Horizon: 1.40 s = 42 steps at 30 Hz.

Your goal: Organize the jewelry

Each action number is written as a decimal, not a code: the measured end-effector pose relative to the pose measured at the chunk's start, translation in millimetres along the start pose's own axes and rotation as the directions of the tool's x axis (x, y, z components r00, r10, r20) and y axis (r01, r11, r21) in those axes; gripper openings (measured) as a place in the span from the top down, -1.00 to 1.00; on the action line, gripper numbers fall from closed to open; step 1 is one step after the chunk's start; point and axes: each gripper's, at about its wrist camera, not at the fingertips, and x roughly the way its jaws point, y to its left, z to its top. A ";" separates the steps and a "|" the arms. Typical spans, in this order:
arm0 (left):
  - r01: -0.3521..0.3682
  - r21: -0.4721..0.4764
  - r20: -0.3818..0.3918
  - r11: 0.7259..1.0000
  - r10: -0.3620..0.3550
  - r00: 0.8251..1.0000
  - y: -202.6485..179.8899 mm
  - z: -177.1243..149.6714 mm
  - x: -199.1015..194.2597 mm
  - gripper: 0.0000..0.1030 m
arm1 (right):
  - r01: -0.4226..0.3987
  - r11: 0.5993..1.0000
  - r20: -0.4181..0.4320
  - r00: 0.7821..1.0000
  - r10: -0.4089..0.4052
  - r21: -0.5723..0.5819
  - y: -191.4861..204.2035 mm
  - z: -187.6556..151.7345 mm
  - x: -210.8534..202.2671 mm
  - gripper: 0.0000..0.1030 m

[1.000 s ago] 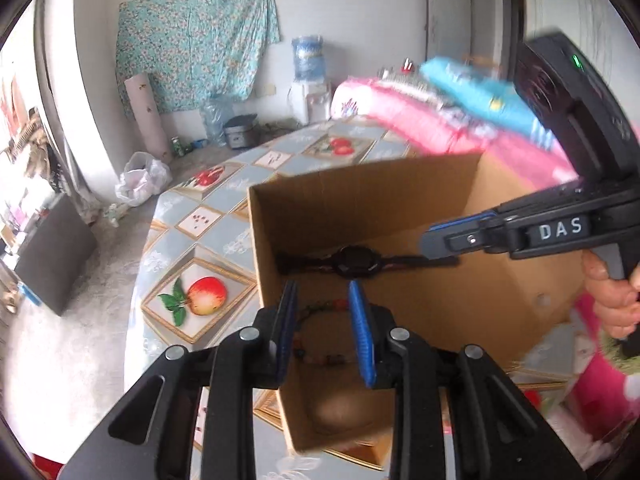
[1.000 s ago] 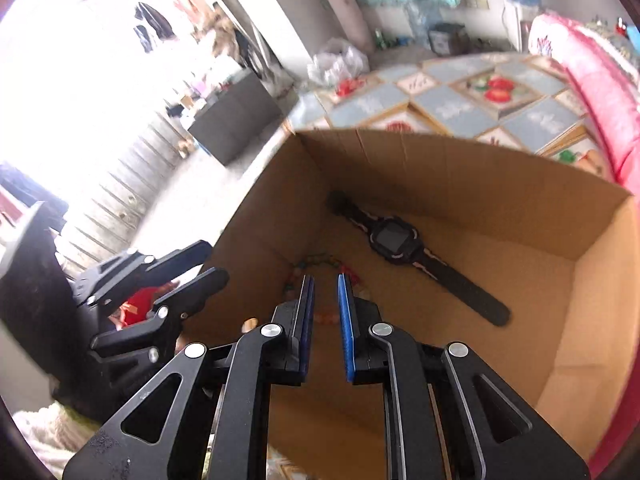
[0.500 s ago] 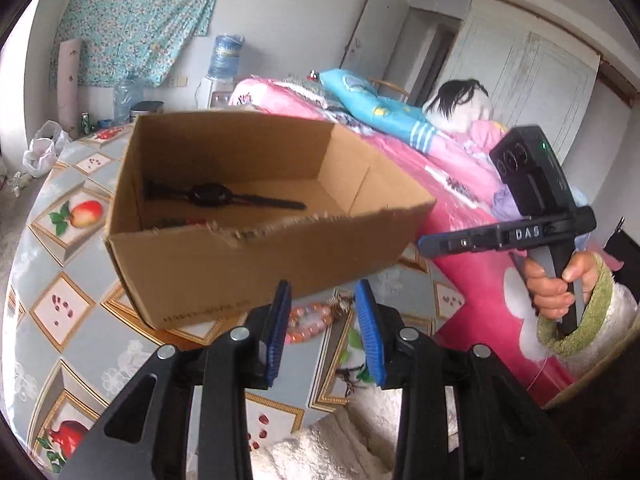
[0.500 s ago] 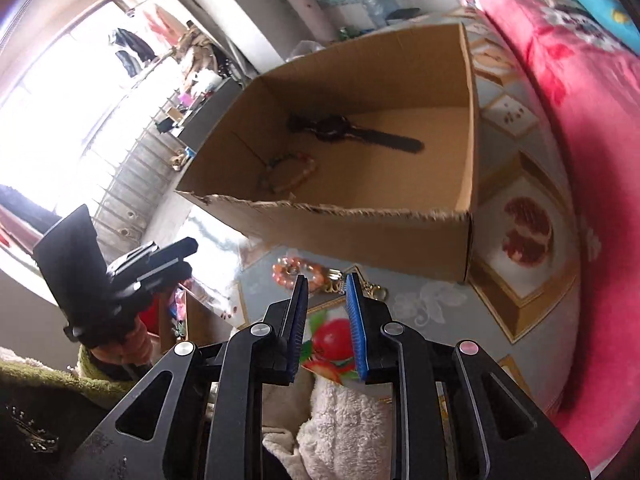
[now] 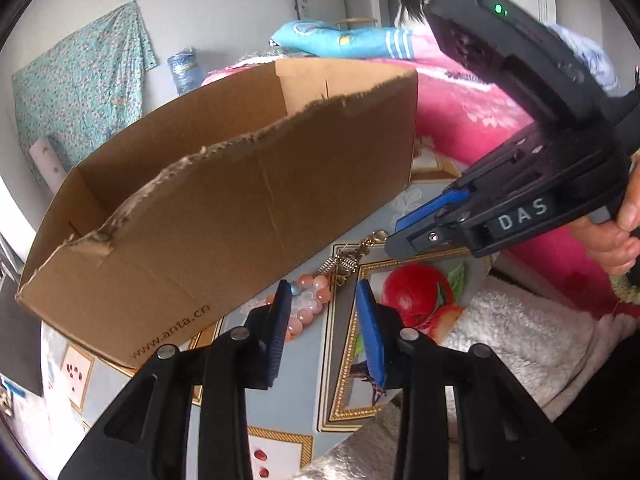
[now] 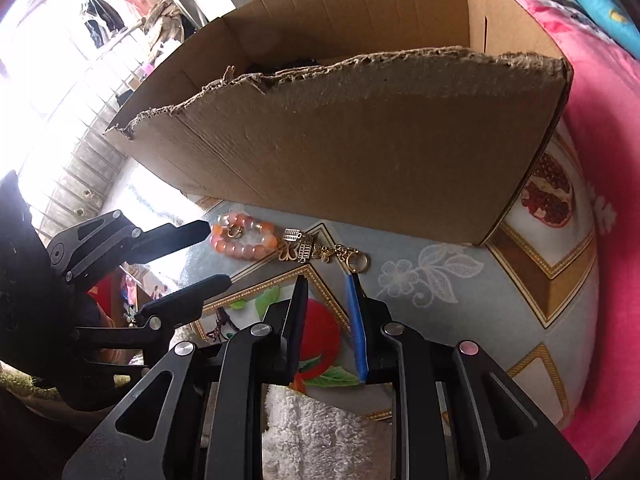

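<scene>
A table covered in a blue-grey cloth [image 6: 460,320] printed with gold-framed fruit pictures fills the foreground, with a fluffy white towel [image 6: 316,432] lying over its near edge. Nearest the cameras, the left gripper [image 5: 324,292] hangs just above the cloth with its blue pads moderately apart and nothing between them; the right gripper [image 6: 326,276] does likewise, its jaws a little narrower and also empty. Just beyond both sets of fingertips lies the bracelet of orange and pink beads [image 6: 240,236], flat on the cloth, and touching it on the right a gold-coloured chain of charms [image 6: 316,252] that ends in a clasp ring; in the left wrist view the left finger covers part of the beads. Close behind them stands an open cardboard box [image 6: 360,152] with a ragged, torn near edge. From these low angles its near wall hides nearly all of the inside: only a dark shape shows over the torn rim in the right wrist view, too little to name. To the right of the box runs a pink bedspread [image 5: 472,112], with a blue pillow [image 5: 340,40] further back. A patterned teal cloth [image 5: 80,92] hangs on the far wall, and the bright window at the left is washed out.
</scene>
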 end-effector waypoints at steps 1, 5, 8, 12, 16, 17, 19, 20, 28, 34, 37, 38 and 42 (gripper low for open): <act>0.001 0.006 -0.008 1.000 -0.001 1.000 0.4 3.0 5.0 0.37 | -0.005 1.000 -0.001 1.000 0.005 0.004 -1.9 -0.5 1.4 0.59; 0.015 0.037 -0.050 0.999 -0.013 0.999 0.6 6.6 22.3 0.37 | -0.010 1.000 -0.007 1.000 0.010 0.019 -6.0 -1.4 3.5 0.59; 0.015 0.056 -0.080 0.998 -0.011 0.997 0.4 6.1 32.1 0.60 | -0.016 0.999 -0.005 1.000 0.017 0.031 -7.9 -1.3 3.7 0.59; 0.018 0.061 -0.072 0.998 -0.014 0.997 3.8 7.0 35.5 0.83 | -0.023 0.999 0.001 1.000 0.022 0.039 -10.7 -3.4 0.8 0.59; 0.016 0.039 -0.026 0.999 -0.015 1.000 6.2 10.2 23.4 0.84 | -0.028 0.999 0.003 1.000 0.028 0.045 -15.2 -2.9 -3.7 0.59; 0.016 0.029 -0.012 0.999 -0.016 1.000 8.0 11.1 19.0 0.85 | -0.028 0.999 0.003 1.000 0.028 0.045 -15.7 -3.1 -4.6 0.59; 0.013 -0.003 0.023 1.000 -0.013 1.000 14.5 13.1 8.5 1.00 | -0.027 0.999 0.004 1.000 0.027 0.045 -15.8 -3.4 -4.8 0.59; 0.010 -0.022 0.038 1.000 -0.009 0.999 18.2 15.0 3.5 1.00 | -0.027 0.999 0.004 1.000 0.027 0.046 -15.7 -3.5 -4.4 0.59; 0.088 -0.214 0.149 0.973 -0.057 0.987 57.4 10.7 -30.8 1.00 | -0.023 0.999 0.004 1.000 0.022 0.047 -17.5 -3.8 -10.0 0.59; 0.150 -0.165 0.080 0.975 -0.139 0.987 41.6 4.1 -20.8 0.86 | -0.019 0.999 0.004 1.000 0.019 0.050 -12.9 -0.8 -11.8 0.59; 0.144 -0.113 0.027 0.983 -0.142 0.990 28.5 0.3 -8.6 0.47 | -0.018 0.999 0.002 1.000 0.018 0.050 -12.6 0.7 -7.4 0.59; 0.138 -0.094 0.016 0.986 -0.137 0.990 24.3 0.0 -4.9 0.47 | -0.017 0.999 0.002 1.000 0.017 0.048 -11.7 0.5 -6.6 0.59; 0.105 -0.035 -0.021 0.994 -0.106 0.994 12.0 0.7 13.8 0.47 | -0.016 0.999 0.003 1.000 0.016 0.050 -12.4 -0.7 -7.0 0.59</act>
